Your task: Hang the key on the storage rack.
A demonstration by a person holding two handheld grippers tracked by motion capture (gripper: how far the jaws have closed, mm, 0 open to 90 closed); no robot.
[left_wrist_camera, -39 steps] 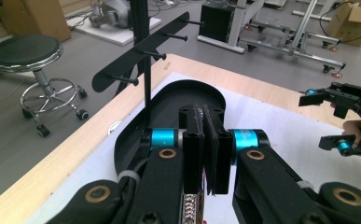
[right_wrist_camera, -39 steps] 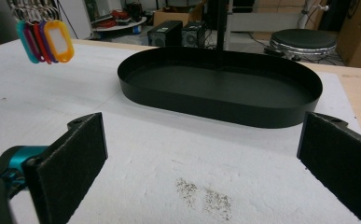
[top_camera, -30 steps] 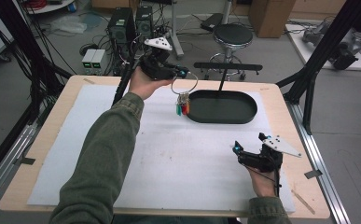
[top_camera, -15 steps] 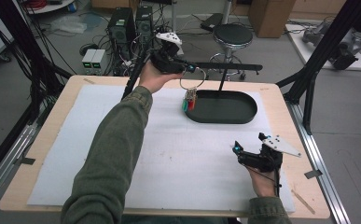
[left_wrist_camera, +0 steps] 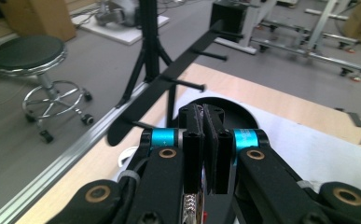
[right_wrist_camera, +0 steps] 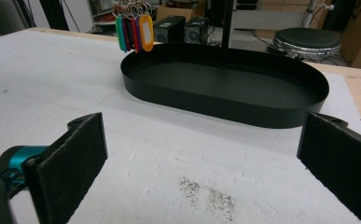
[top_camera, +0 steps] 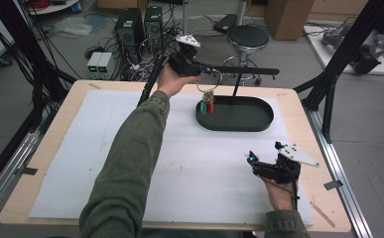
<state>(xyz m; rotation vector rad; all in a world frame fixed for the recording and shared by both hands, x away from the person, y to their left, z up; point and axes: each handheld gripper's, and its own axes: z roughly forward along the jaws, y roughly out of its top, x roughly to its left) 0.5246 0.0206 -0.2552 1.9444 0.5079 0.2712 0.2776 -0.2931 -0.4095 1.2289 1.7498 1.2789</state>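
**Key bunch carried toward the peg rail**

While the right gripper (top_camera: 264, 163) rests with its jaws spread wide and empty on the white mat (top_camera: 105, 163) near the table's front edge, the left gripper (top_camera: 204, 70) is raised over the far side, clenched on a metal ring (top_camera: 209, 82). From that ring a bunch of coloured key tags (top_camera: 207, 105) hangs straight down, just above the left end of the black oval tray (top_camera: 236, 116).

What the next move depends on is the black rail (top_camera: 249, 71) on its post. In the high view it runs level, left to right, right beside the clenched jaws. In the left gripper view its pegs (left_wrist_camera: 187, 84) stick out sideways ahead of the closed pads. Judging by this, the ring has to be slid along a peg's axis, and the left hand is far nearer than the right, which sits well apart
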